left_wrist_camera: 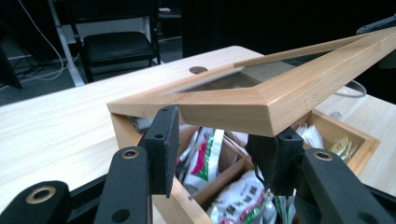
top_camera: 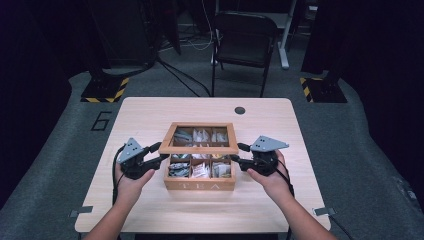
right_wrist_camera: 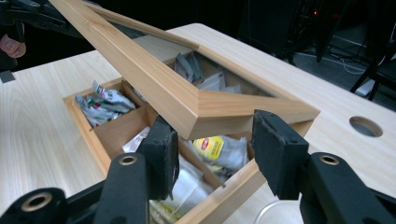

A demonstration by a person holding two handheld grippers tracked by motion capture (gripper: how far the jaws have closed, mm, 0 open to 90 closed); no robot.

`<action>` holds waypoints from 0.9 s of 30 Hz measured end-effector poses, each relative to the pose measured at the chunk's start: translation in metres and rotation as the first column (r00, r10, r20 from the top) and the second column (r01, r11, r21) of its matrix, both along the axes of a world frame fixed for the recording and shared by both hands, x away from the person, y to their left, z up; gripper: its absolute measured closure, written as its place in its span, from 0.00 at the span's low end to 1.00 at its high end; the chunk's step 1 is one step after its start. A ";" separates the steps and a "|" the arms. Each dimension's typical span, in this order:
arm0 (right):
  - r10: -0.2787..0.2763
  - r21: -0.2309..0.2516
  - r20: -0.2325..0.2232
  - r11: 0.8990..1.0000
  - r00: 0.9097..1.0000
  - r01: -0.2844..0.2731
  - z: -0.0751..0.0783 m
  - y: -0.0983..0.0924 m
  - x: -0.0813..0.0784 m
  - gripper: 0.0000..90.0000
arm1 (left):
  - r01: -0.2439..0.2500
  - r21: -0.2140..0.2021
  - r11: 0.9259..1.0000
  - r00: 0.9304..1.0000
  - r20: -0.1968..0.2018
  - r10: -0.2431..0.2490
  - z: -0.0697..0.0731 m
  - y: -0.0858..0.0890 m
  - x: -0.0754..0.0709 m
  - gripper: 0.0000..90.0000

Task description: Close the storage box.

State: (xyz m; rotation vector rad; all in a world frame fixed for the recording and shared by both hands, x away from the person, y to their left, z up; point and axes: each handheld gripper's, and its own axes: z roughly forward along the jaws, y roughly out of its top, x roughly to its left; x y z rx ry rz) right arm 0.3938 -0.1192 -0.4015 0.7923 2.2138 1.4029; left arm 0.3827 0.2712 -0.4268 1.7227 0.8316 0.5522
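Observation:
A wooden tea box [top_camera: 200, 184] marked TEA stands mid-table, its compartments full of tea bags [top_camera: 200, 170]. Its glass-paned lid [top_camera: 199, 149] is hinged at the back and held part way up. My left gripper [top_camera: 159, 152] is at the lid's front left corner. In the left gripper view its jaws [left_wrist_camera: 219, 131] straddle the lid [left_wrist_camera: 224, 109]: one pad lies against the side face, the other sits under the corner. My right gripper [top_camera: 240, 153] mirrors this at the front right corner [right_wrist_camera: 215, 123], with one pad under the lid [right_wrist_camera: 187, 100] and one beside it. Neither pair clamps.
The light wooden table [top_camera: 150, 112] has a round cable hole [top_camera: 240, 110] behind the box. A black folding chair [top_camera: 245, 35] stands beyond the far edge, with cables and yellow-striped stand bases [top_camera: 106, 90] on the grey floor.

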 end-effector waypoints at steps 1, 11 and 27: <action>0.000 0.000 0.000 1.000 1.000 0.000 0.000 0.000 0.000 0.57 | 0.000 0.000 1.000 1.000 0.000 0.000 0.000 0.000 0.000 0.60; -0.004 -0.002 -0.015 1.000 1.000 0.004 -0.011 0.000 -0.008 0.56 | -0.002 -0.001 1.000 1.000 -0.010 0.002 -0.011 -0.001 -0.006 0.60; 0.018 -0.038 -0.064 0.999 0.998 -0.021 -0.037 0.000 -0.022 0.53 | 0.078 0.103 0.992 0.996 -0.044 -0.073 -0.030 0.003 -0.025 0.56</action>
